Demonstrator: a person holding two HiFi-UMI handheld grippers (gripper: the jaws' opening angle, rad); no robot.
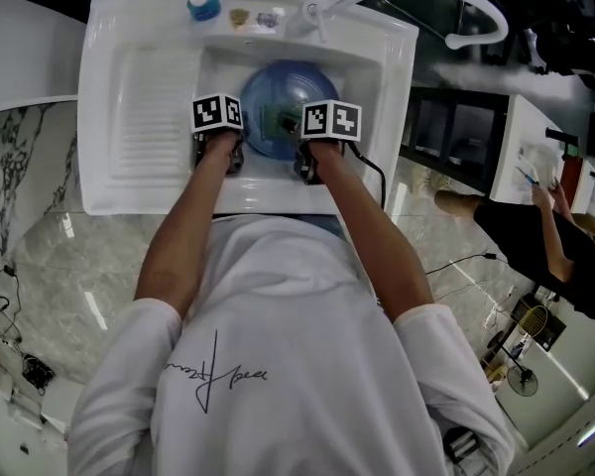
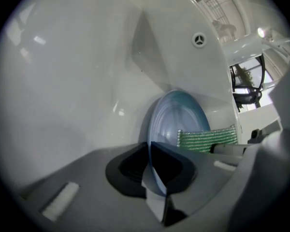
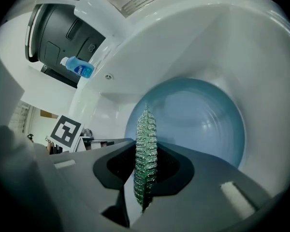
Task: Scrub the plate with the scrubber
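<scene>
A round, pale blue, glossy plate stands tilted on edge in the basin of a white moulded sink, its face turned towards the right side. The left hand-held gripper is clenched on the plate's near rim: in the left gripper view the thin blue edge runs straight into the line where the two jaws meet. The right hand-held gripper is grasping a flat, green, glittery mesh scrubber, seen edge-on between its jaws, with the free end reaching out towards the plate's face (whether it is actually touching cannot be told from these views).

The plate looks stiff and hard, smooth enough to slip if wet, and likely to chip if it dropped against the basin. A rim hold such as this one suits it, provided the pinch stays firm while the other side pushes. The scrubber looks soft and light and will bend under pressure, so a hold near its back end, leaving most of the pad free, seems right.

A bottle with a blue cap stands on the sink's back ledge, well apart from the work.
</scene>
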